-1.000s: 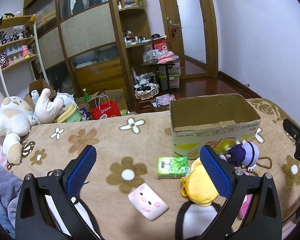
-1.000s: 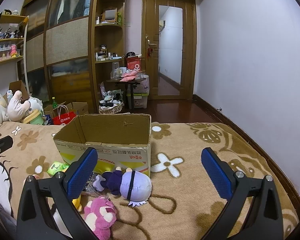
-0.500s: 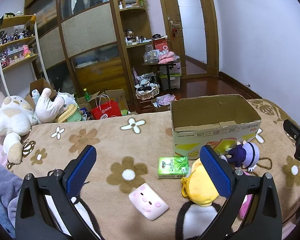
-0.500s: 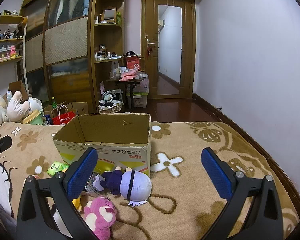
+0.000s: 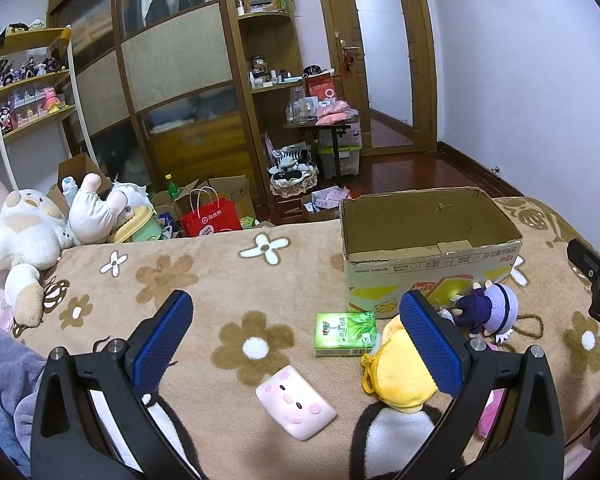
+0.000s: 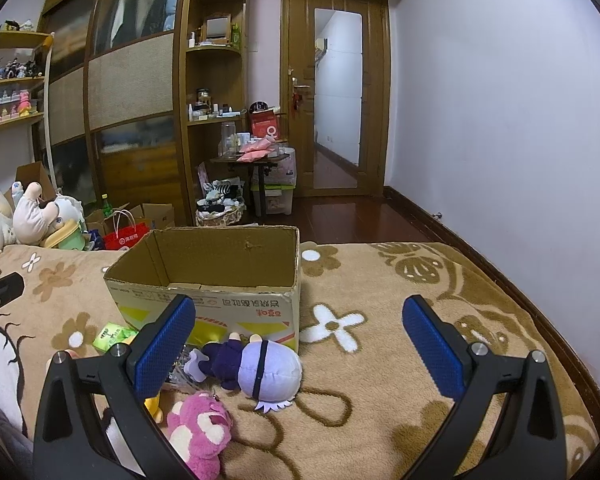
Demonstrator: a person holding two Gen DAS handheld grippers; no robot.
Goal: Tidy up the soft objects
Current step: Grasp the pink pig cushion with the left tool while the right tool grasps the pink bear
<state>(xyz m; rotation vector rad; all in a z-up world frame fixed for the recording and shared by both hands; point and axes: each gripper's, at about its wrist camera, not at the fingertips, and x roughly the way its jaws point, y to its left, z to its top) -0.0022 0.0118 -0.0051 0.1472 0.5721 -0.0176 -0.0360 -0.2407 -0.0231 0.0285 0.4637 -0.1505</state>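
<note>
An open, empty cardboard box stands on the flowered blanket; it also shows in the right wrist view. In front of it lie a purple-haired doll, a yellow plush, a pink bear plush, a pink pig cushion and a green tissue pack. My left gripper is open and empty above the pig cushion and tissue pack. My right gripper is open and empty above the doll, just right of the box.
Large white plush toys lie at the blanket's far left. Beyond the bed edge are a red bag, boxes, a wardrobe and a small cluttered table. The blanket stretches right of the box to a wall.
</note>
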